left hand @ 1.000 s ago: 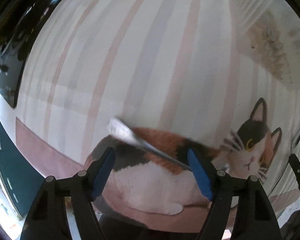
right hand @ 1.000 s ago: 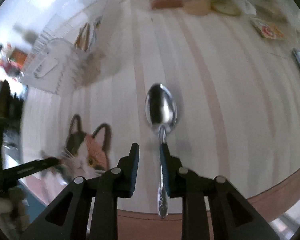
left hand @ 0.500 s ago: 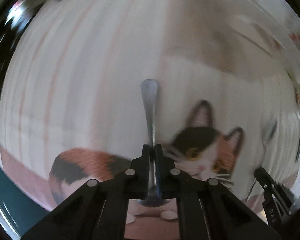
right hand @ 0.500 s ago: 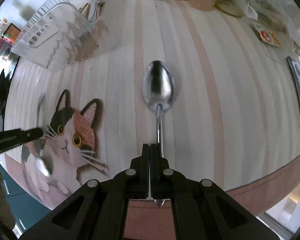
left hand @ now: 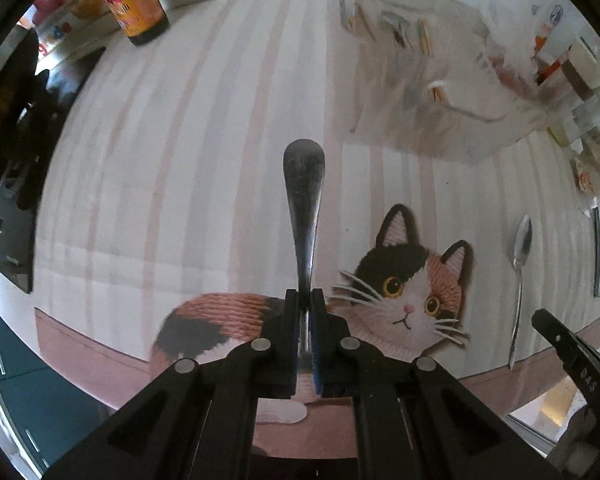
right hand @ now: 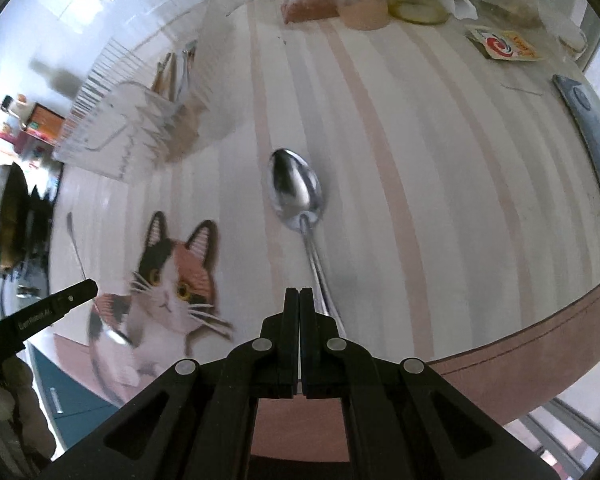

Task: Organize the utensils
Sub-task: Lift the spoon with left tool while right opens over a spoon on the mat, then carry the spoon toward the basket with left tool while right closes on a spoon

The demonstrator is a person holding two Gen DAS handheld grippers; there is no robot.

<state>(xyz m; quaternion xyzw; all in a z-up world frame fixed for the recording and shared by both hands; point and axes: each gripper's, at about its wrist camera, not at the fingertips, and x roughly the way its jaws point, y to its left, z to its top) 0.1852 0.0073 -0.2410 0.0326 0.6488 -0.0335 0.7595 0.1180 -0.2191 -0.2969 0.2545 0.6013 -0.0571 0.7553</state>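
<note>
Your left gripper (left hand: 305,308) has its jaws clamped on a metal utensil (left hand: 304,184), handle end pointing away, lifted above the striped desk (left hand: 180,160) near the cat print (left hand: 408,292). Your right gripper (right hand: 299,308) has its jaws fully together; the spoon (right hand: 296,192) runs just beside them, and whether it is pinched can't be told. A clear utensil rack (right hand: 140,120) stands farther back.
</note>
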